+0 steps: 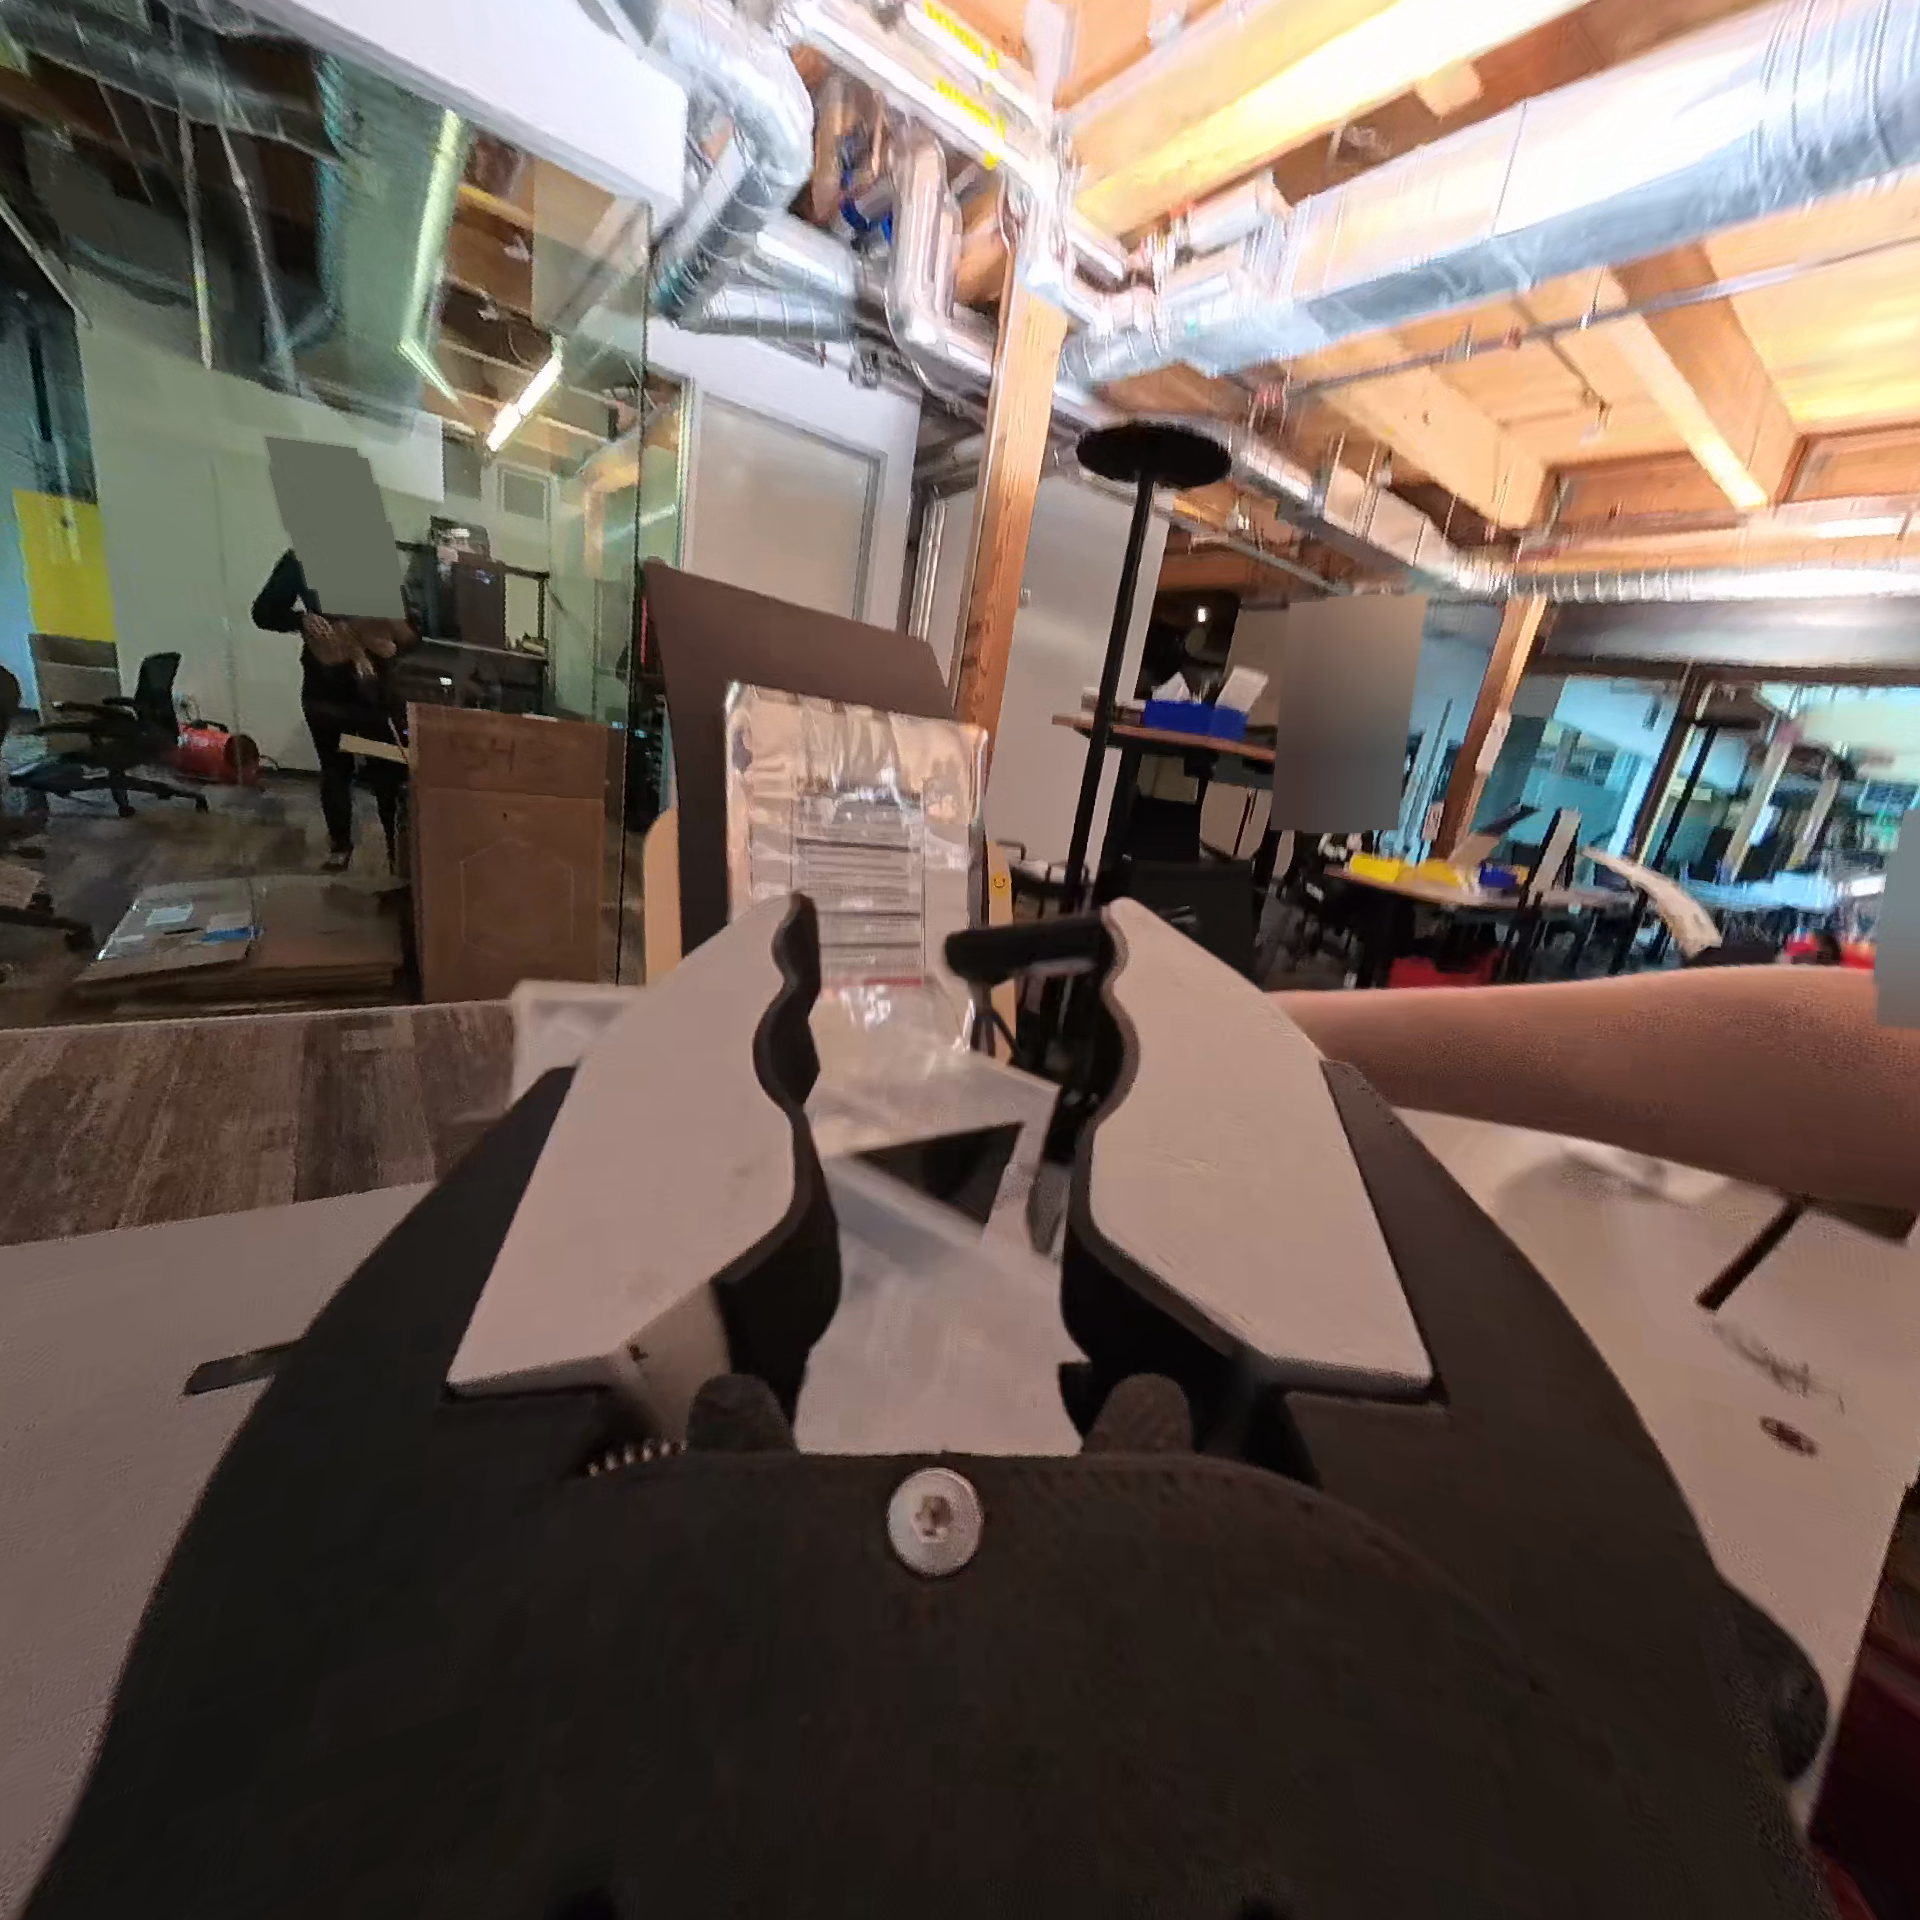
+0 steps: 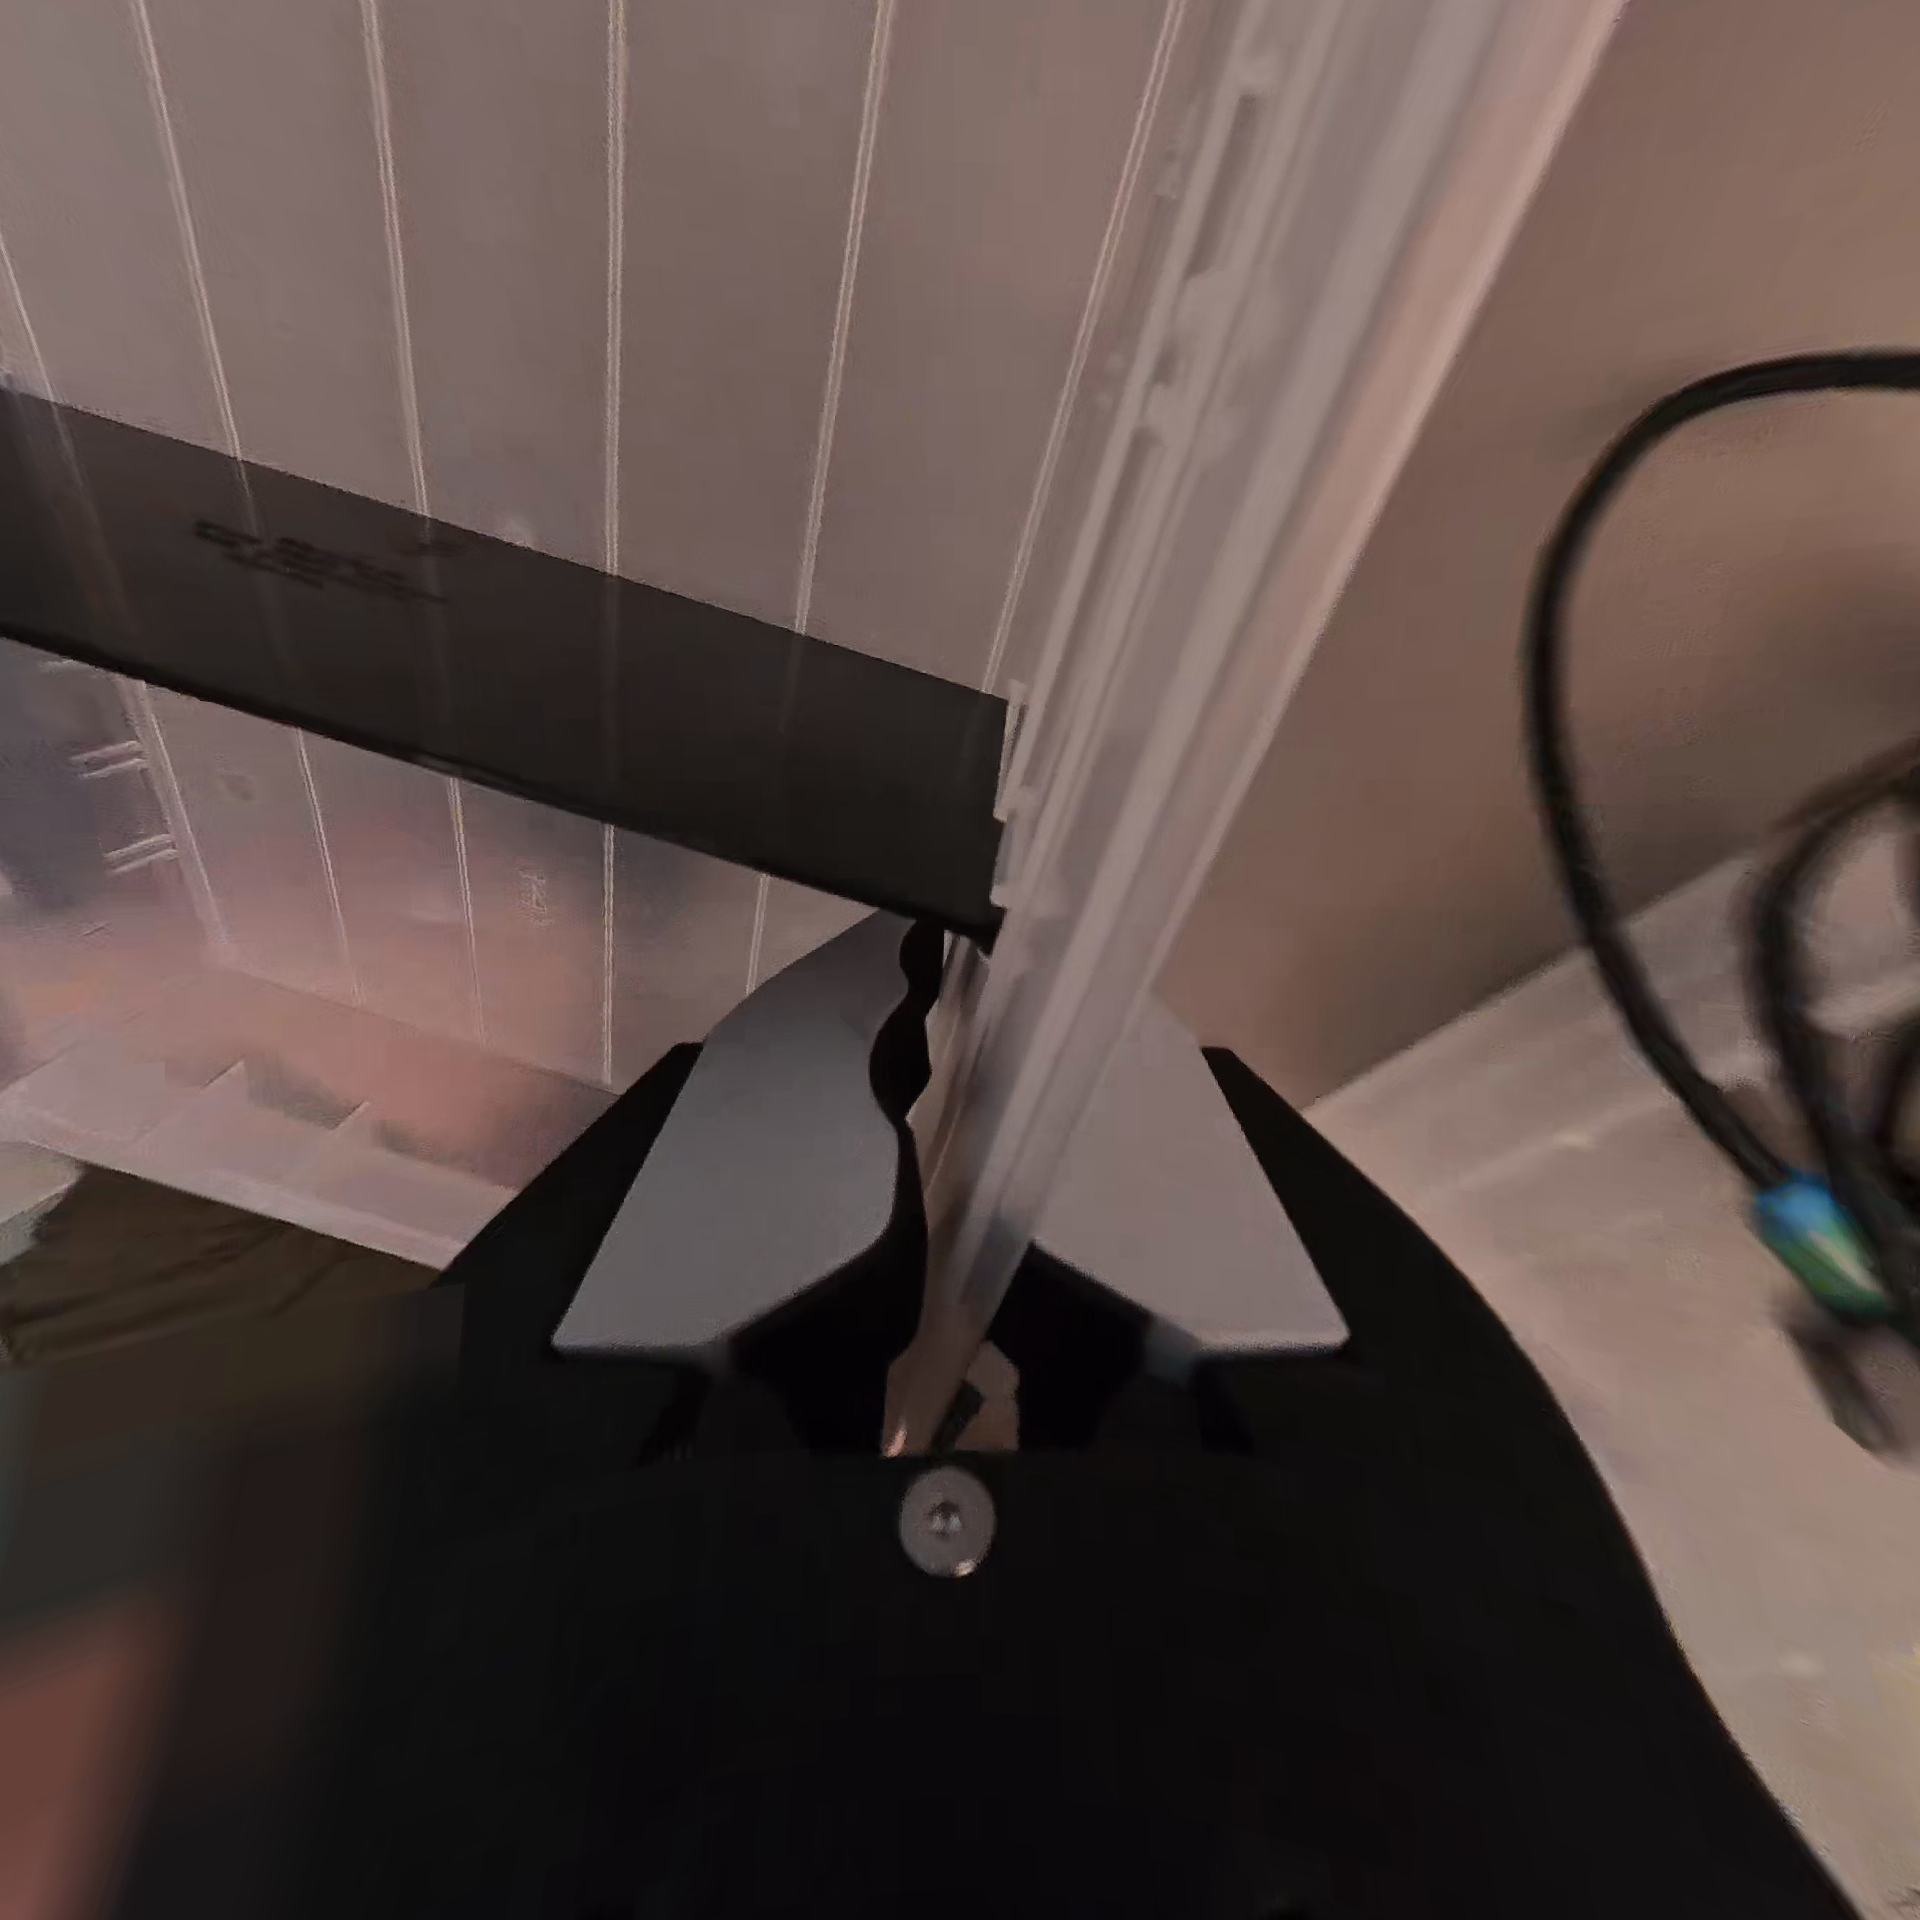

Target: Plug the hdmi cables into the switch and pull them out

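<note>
In the right wrist view my right gripper (image 2: 940, 956) is shut on the edge of a clear plastic bin (image 2: 1101, 727), with the thin ribbed wall pinched between its pads. A flat black bar-shaped part (image 2: 520, 665) lies across the bin just beyond the fingertips. A bundle of black cables (image 2: 1590, 831) with a blue-green connector (image 2: 1818, 1247) hangs at the right, blurred. In the left wrist view my left gripper (image 1: 956, 925) is open with nothing between its fingers, raised over the clear bin (image 1: 904, 1174) on the white table (image 1: 208, 1403).
A person's forearm (image 1: 1610, 1070) reaches across the table from the right. A clear bag with a label (image 1: 852, 831) leans on cardboard behind the bin. A black stand (image 1: 1122, 675) rises behind it. Desks and boxes fill the room beyond.
</note>
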Motion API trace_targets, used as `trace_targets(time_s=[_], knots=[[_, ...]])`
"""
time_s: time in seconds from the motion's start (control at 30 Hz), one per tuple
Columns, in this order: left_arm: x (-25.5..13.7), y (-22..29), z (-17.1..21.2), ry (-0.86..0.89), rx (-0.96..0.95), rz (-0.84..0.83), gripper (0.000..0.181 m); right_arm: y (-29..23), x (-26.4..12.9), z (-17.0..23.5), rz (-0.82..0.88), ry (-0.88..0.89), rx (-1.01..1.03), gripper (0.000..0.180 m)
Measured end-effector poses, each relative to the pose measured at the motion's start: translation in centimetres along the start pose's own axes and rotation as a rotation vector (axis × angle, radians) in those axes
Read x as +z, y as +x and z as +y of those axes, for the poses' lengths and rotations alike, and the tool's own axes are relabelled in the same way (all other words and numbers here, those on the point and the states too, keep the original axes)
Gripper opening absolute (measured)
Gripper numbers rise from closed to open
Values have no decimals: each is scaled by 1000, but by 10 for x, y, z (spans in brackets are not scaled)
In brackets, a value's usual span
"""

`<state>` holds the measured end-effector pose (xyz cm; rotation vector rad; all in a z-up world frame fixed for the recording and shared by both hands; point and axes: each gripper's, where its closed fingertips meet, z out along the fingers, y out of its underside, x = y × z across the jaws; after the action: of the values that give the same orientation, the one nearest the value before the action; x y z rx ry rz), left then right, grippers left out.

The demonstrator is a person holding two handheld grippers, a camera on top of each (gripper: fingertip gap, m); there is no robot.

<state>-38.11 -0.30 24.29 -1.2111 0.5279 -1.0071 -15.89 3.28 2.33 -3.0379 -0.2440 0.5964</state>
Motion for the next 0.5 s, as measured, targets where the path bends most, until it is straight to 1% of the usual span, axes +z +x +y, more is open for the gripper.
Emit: trace_targets(time_s=[0.07,0.1,0.13,0.17,0.23,0.27,0.3,0.33,0.4,0.47,0.5], knots=[[-2,-5,-7,47,-19,-2,52,9,-58,8,22,94,-35,4],[3,-5,-3,31,-27,8,54,17,-88,16,38,143,-52,4],[13,-4,8,-21,-36,23,58,31,-118,26,65,196,-58,4],[26,-2,25,-106,-48,42,65,49,-147,38,96,251,-44,4],[56,10,75,-341,-86,102,88,96,-200,71,160,351,-8,5],[71,25,101,-448,-106,175,94,124,-223,90,195,409,31,5],[86,45,123,-521,-138,267,91,155,-242,111,237,458,56,5],[102,65,144,-568,-193,352,86,187,-256,135,277,498,92,6],[135,99,190,-650,-325,445,84,251,-268,191,310,554,278,4],[156,127,252,-794,-386,473,83,307,-259,249,320,561,438,5],[162,138,282,-874,-404,475,88,332,-249,278,328,545,510,5]])
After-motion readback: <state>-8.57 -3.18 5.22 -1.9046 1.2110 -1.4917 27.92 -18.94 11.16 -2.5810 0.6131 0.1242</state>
